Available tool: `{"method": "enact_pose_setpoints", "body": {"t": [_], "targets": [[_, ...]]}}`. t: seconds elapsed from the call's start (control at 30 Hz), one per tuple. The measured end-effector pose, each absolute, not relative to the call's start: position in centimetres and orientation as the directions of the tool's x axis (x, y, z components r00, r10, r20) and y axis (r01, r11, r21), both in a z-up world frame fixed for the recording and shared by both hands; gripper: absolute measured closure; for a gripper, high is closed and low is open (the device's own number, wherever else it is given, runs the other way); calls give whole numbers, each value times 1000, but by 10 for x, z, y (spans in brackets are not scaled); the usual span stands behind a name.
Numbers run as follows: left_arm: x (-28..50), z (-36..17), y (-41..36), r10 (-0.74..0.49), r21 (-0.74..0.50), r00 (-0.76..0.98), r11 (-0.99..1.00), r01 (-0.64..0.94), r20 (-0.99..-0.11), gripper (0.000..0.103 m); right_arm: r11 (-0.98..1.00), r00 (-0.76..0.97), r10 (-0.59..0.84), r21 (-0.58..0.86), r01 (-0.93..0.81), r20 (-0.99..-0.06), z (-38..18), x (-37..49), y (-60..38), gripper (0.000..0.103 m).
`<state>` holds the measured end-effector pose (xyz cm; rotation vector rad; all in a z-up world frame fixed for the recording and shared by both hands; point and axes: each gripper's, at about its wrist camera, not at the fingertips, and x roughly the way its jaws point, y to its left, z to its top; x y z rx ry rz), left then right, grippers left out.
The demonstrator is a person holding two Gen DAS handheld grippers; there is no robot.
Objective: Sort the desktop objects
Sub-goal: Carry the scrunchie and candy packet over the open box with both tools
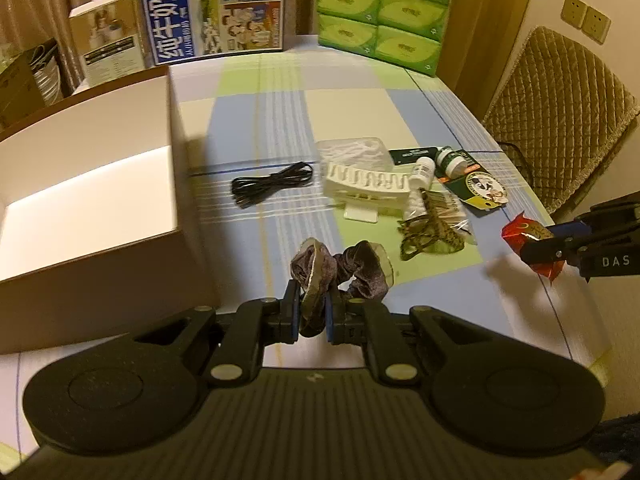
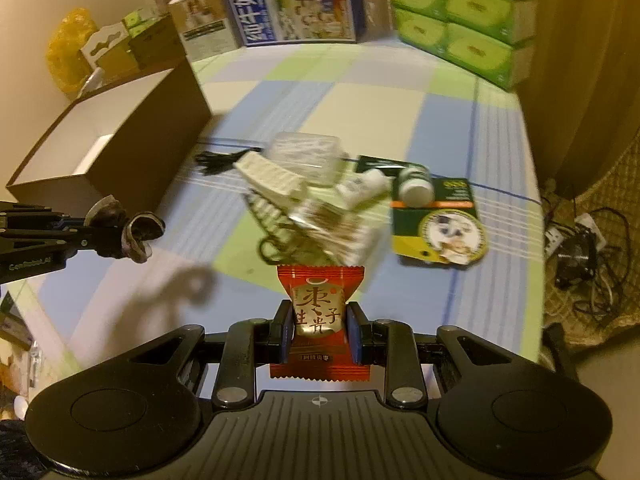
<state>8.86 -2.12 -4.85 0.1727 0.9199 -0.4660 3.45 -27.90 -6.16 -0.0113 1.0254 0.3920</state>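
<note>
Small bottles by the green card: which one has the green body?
The bottle with the green body is the one lying farther right, partly on the green card. The other bottle, just left of it, is white.

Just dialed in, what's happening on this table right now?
A person is sorting with two handheld tools. The left tool is shut on a purple scrunchie, and the right tool grips a red snack packet. The open box looks empty; the cable and bottles wait on the table.
</note>
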Motion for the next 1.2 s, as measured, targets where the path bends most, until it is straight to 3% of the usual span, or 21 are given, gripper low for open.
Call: {"method": "enact_pose_setpoints", "body": {"t": [0.67, 1.2], "targets": [[86, 2, 100, -307, -98, 611, 931, 351, -729, 95, 830, 427, 455, 198, -522, -782, -28, 44, -136, 78], [144, 21, 187, -246, -70, 684, 959, 275, -687, 94, 749, 446, 564, 202, -632, -695, 3, 85, -7, 78]]}}
